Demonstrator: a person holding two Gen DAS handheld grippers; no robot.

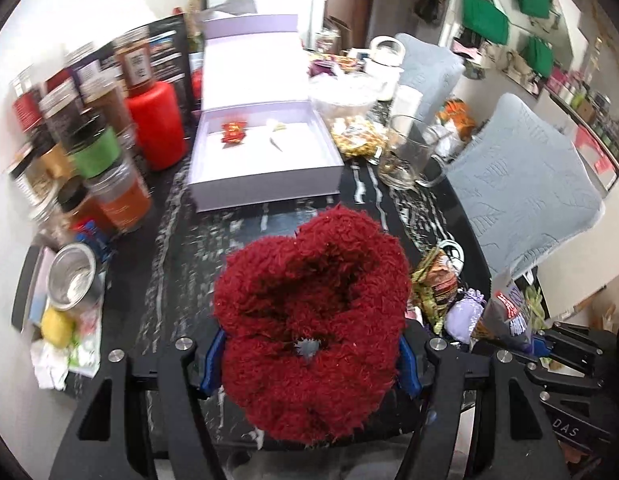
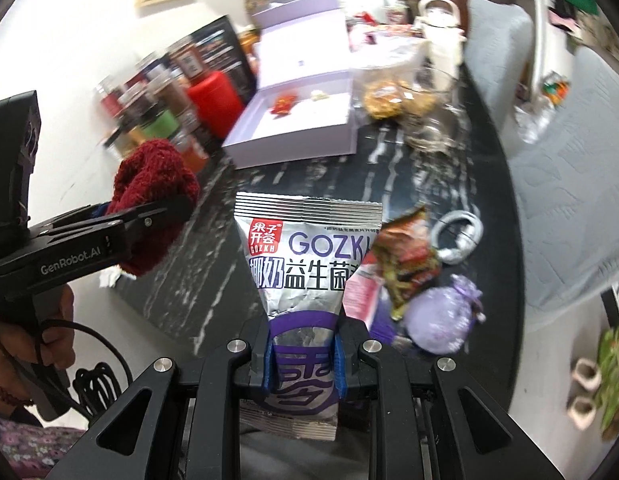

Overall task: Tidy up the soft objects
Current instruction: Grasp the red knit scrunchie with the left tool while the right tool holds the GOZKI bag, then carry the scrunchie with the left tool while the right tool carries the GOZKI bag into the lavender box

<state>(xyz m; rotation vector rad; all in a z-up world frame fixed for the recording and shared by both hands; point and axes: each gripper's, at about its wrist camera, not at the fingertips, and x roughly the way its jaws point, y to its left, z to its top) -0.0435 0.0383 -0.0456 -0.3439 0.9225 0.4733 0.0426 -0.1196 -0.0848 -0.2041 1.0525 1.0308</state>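
Observation:
A dark red fuzzy soft item (image 1: 313,320) fills the left wrist view, and my left gripper (image 1: 311,360) is shut on it, its blue pads pressing both sides. The right wrist view shows that gripper (image 2: 177,204) at left, with the red item (image 2: 157,172) raised above the table. My right gripper (image 2: 303,364) is shut on a silver and purple snack packet (image 2: 305,264), which stands upright between the pads. In the left wrist view the right gripper (image 1: 539,342) and packet (image 1: 509,312) sit at right. An open lavender box (image 1: 265,184) lies ahead, holding a small red item (image 1: 233,132).
The black marbled table (image 1: 237,248) has spice jars (image 1: 89,140) and a red bottle (image 1: 157,124) along its left side. A glass mug (image 1: 409,152) stands right of the box. A lavender sachet (image 2: 441,320), a crumpled wrapper (image 2: 409,256) and a white cable (image 2: 457,236) lie near the right edge, beside grey-cushioned chairs (image 1: 525,192).

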